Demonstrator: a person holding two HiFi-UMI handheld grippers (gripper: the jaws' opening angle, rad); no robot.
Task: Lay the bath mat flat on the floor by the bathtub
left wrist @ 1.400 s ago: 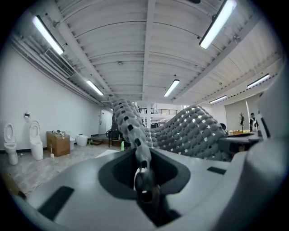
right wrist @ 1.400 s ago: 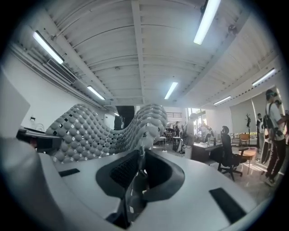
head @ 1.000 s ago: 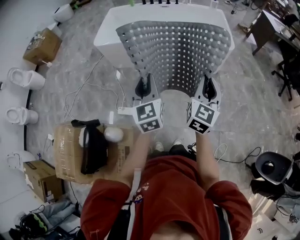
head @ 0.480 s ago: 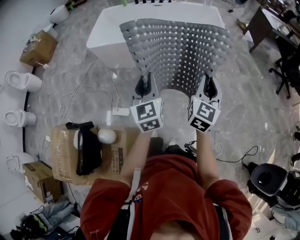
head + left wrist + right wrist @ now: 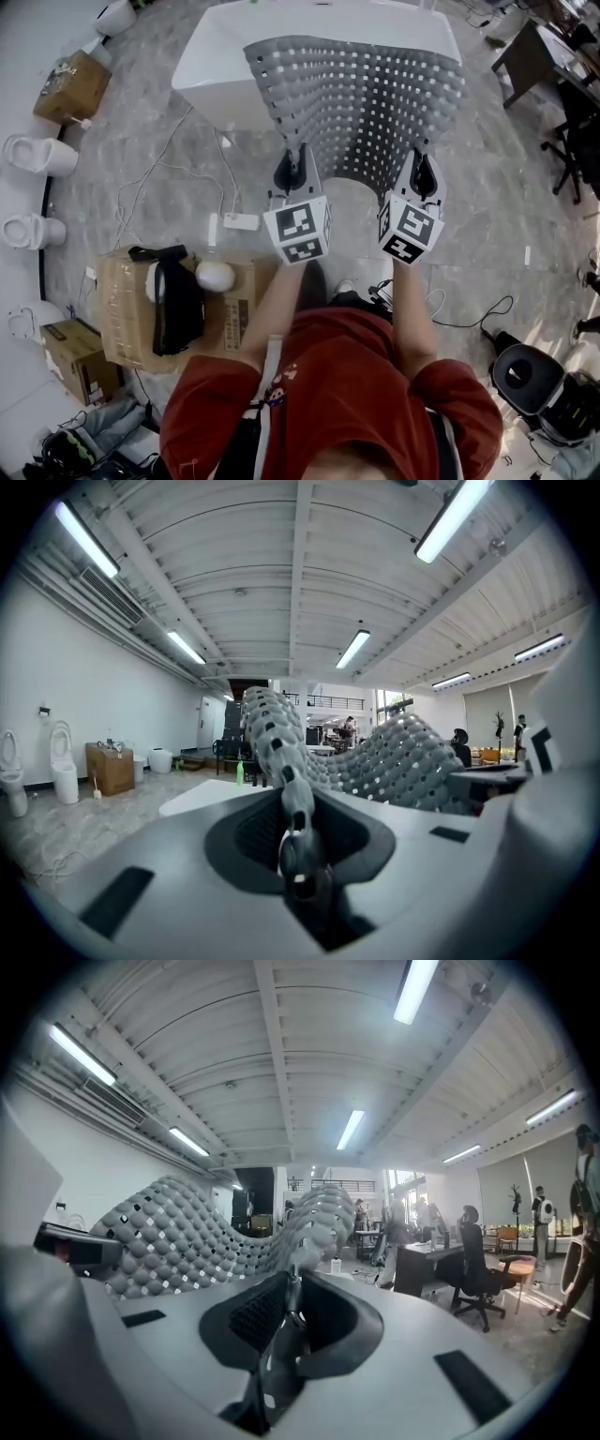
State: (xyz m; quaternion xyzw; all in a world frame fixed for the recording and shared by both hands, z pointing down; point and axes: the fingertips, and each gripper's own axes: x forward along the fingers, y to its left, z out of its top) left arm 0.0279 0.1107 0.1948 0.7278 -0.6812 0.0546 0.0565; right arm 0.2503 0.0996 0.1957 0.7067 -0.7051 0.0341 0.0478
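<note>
Grey perforated bath mat (image 5: pixel 361 103), aloft, sagging

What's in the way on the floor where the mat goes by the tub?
Nothing I can see. The floor in front of the tub looks bare, though the held mat hides part of it. A white cable and plug box lie just left.

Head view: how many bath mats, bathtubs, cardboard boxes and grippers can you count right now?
bath mat: 1
bathtub: 1
cardboard boxes: 3
grippers, left and right, each clamped on the mat's near edge: 2
total: 7
</note>
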